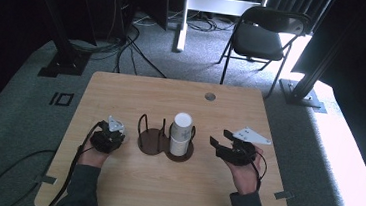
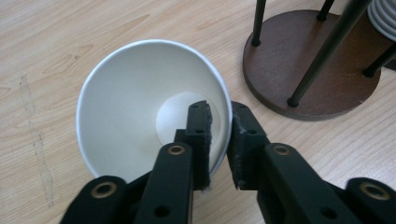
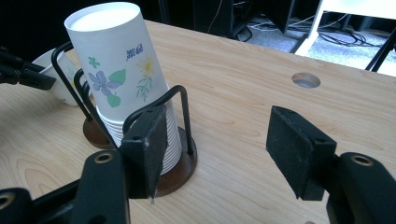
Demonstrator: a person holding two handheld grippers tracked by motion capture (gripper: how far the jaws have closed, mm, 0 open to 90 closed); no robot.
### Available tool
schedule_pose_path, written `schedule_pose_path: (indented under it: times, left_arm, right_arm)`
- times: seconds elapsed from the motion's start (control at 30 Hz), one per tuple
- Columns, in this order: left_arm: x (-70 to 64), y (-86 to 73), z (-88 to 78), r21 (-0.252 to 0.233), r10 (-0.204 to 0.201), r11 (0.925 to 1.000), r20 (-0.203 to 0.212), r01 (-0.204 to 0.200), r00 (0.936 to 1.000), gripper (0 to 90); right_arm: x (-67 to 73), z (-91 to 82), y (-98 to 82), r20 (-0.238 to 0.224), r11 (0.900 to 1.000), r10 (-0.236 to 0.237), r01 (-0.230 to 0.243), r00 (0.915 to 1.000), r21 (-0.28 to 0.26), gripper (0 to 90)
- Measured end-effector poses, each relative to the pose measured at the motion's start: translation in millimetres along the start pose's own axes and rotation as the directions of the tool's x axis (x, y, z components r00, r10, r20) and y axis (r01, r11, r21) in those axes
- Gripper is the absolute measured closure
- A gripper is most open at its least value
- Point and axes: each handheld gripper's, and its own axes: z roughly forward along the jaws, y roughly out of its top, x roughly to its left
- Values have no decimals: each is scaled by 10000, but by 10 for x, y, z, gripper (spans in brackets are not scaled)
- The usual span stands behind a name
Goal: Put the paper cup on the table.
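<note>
A single white paper cup [image 2: 140, 107] stood mouth-up on the tabletop [image 2: 51, 37], just beside the empty half of the brown cup holder [image 2: 322, 70]. The left hand-held gripper [image 2: 219, 140] straddled the cup's near rim, one jaw inside and one outside, with a narrow gap showing, so the wall appeared released rather than pinched. The right hand-held gripper [image 3: 219, 149] sat with its jaws apart and empty, near the stack of floral cups [image 3: 126, 88] in the holder's other half. Judged risk: withdrawing the left jaws at an angle could catch the rim and tip the light cup.
</note>
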Motion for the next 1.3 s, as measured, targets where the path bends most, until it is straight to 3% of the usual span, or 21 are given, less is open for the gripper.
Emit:
schedule_pose_path:
  times: [0.2, 0.5, 0.7, 0.77, 0.83, 0.9, 1.1, 1.13, 1.17, 1.23, 1.3]
  left_arm:
    - [20, -10, 29, -403, -419, 9983, 106, 423, 9991, 681]
    - [52, -16, 48, -1016, -967, 9898, 386, 1002, 9946, 618]
    - [66, -11, -16, -1592, -1146, 9799, 449, 1203, 9924, 600]
    - [70, -9, -53, -1922, -1201, 9731, 468, 1269, 9917, 590]
    - [64, -8, -89, -2294, -1244, 9645, 429, 1310, 9913, 582]
    - [56, -7, -133, -2777, -1249, 9512, 513, 1343, 9908, 579]
    - [21, 7, -282, -4045, -1110, 9046, 804, 1342, 9906, 577]
    - [21, 7, -282, -4045, -1110, 9046, 804, 1342, 9906, 576]
    - [11, 9, -324, -4397, -1025, 8878, 994, 1362, 9897, 576]
    - [-2, 9, -361, -4711, -864, 8726, 1104, 1287, 9901, 568]
    - [-11, 14, -383, -4838, -758, 8659, 1246, 1273, 9893, 565]
  right_arm:
    - [1, 3, -3, 4, 10000, -3, 3, 10000, 10, 380]
    - [3, 2, -3, 8, 10000, -6, 6, 10000, 10, 380]
    - [0, 0, -6, 10, 10000, 2, -2, 10000, 19, 380]
    - [-1, -1, -6, 11, 10000, 5, -5, 10000, 13, 380]
    - [-2, -3, -6, 7, 10000, 13, -13, 10000, 8, 380]
    - [-3, -3, -7, 11, 10000, 20, -20, 10000, 2, 380]
    - [-7, -5, -10, 28, 10000, 36, -36, 10000, 9, 380]
    - [-7, -5, -10, 28, 10000, 36, -36, 10000, 9, 380]
    - [-8, -6, -11, 31, 10000, 38, -39, 10000, 20, 380]
    - [-11, -4, -15, 41, 10000, 30, -31, 10000, 25, 380]
    - [-15, -1, -18, 56, 10000, 48, -48, 10000, 22, 380]
